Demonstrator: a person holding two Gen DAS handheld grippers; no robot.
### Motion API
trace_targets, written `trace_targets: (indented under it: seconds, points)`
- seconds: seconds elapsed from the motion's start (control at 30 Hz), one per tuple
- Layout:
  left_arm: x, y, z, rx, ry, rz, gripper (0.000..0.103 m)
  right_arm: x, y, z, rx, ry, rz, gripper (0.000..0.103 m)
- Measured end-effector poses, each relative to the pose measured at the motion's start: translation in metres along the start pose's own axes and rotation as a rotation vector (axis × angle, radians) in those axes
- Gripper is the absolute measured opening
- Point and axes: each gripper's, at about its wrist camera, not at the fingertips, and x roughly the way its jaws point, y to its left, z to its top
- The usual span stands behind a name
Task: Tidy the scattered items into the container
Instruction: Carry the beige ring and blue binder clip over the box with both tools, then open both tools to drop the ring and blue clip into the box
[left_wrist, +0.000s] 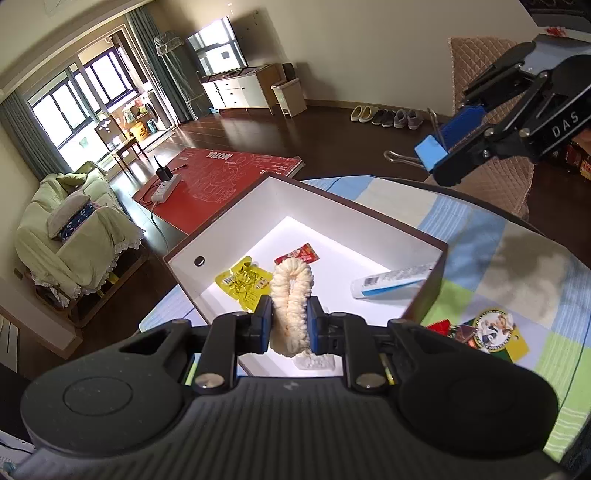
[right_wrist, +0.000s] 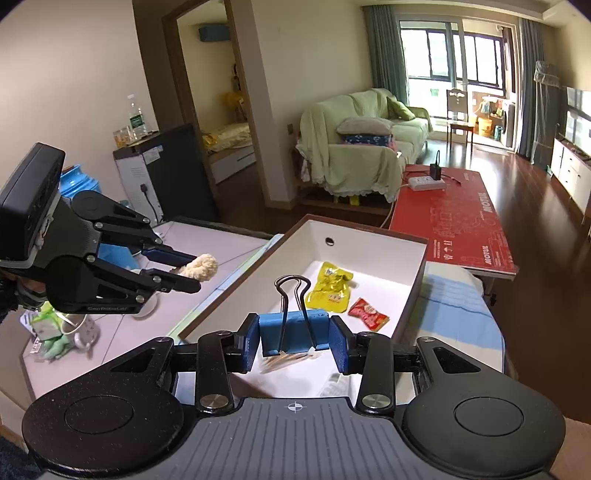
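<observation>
A white open box (left_wrist: 236, 236) (right_wrist: 373, 236) sits on the checked tablecloth. Inside it lie a yellow packet (left_wrist: 242, 282) (right_wrist: 330, 286), a red packet (left_wrist: 301, 254) (right_wrist: 367, 314) and a white tube (left_wrist: 391, 282). My left gripper (left_wrist: 290, 323) (right_wrist: 188, 271) is shut on a cream fluffy scrunchie (left_wrist: 291, 291) (right_wrist: 199, 266), held above the box's near end. My right gripper (right_wrist: 294, 341) (left_wrist: 437, 153) is shut on a blue binder clip (right_wrist: 293, 332) (left_wrist: 452, 129) with wire handles, held high over the box. A pale item (right_wrist: 280, 362) lies under the clip in the box.
A round badge and red cards (left_wrist: 493, 330) lie on the cloth right of the box. A cup (right_wrist: 83, 330) and green packets (right_wrist: 48, 328) stand on a pink table (right_wrist: 129, 332) to the left. A red board (right_wrist: 458, 225) lies beyond the box, a sofa (right_wrist: 354, 147) farther back.
</observation>
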Motion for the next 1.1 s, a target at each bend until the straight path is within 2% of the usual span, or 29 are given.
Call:
trace_targets:
  seconds: [0.47,0.83,0.97,1.1]
  points:
    - [0.064,0.016,0.021,-0.010,0.035,-0.059,0.016,0.046,-0.026,0.009,0.016,0.062,-0.003,0.039]
    - [0.131,0.041,0.017,-0.054,0.108,-0.069,0.018,0.099,-0.059,0.017,0.053,0.112,0.001,0.039]
    - [0.157,0.052,0.016,-0.098,0.120,-0.061,0.032,0.118,-0.069,0.020,0.056,0.127,0.010,0.039]
    - [0.174,0.059,0.012,-0.119,0.150,-0.053,0.041,0.134,-0.075,0.022,0.044,0.148,0.017,0.039]
